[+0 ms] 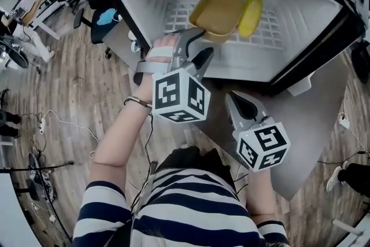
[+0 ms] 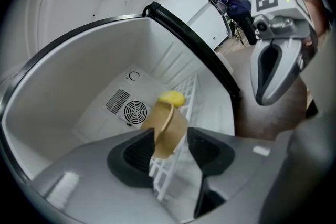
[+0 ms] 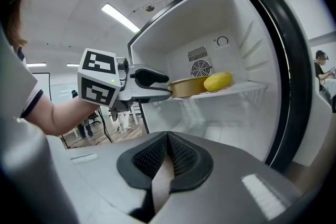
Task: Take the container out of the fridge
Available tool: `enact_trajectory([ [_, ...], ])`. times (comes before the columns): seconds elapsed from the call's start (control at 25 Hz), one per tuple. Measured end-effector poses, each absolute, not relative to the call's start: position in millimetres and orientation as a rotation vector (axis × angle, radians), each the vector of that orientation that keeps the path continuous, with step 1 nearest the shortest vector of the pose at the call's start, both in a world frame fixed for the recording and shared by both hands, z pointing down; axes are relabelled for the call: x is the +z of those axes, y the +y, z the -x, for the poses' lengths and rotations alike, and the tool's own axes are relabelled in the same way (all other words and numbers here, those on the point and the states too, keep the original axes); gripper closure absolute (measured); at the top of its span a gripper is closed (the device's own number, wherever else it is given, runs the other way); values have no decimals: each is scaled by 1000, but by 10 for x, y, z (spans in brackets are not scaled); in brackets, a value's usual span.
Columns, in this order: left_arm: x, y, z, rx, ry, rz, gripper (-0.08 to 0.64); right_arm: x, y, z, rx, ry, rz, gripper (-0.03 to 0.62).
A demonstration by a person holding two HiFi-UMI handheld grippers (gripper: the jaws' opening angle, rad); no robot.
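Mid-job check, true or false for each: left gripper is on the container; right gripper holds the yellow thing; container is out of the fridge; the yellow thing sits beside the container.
1. The left gripper has the container by its rim. True: the rim stands between its jaws, which look closed on it.
2. The right gripper holds the yellow object. False: its jaws are shut on nothing, and it hangs outside the fridge.
3. The container is out of the fridge. False: it sits on the wire shelf inside.
4. The yellow object lies right beside the container on that shelf. True.
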State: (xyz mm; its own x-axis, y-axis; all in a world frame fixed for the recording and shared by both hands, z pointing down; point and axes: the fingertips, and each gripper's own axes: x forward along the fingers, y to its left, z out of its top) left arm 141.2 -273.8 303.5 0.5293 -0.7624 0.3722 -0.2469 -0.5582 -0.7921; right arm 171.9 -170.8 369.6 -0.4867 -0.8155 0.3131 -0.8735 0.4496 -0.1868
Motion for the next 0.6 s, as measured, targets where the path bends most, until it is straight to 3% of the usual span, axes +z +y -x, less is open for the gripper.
enact_trajectory([
  [0.6,3198,-2930,-1648,-1058,768,1876,560,3923,-1921,-1807,554,-2575,-1362,594],
])
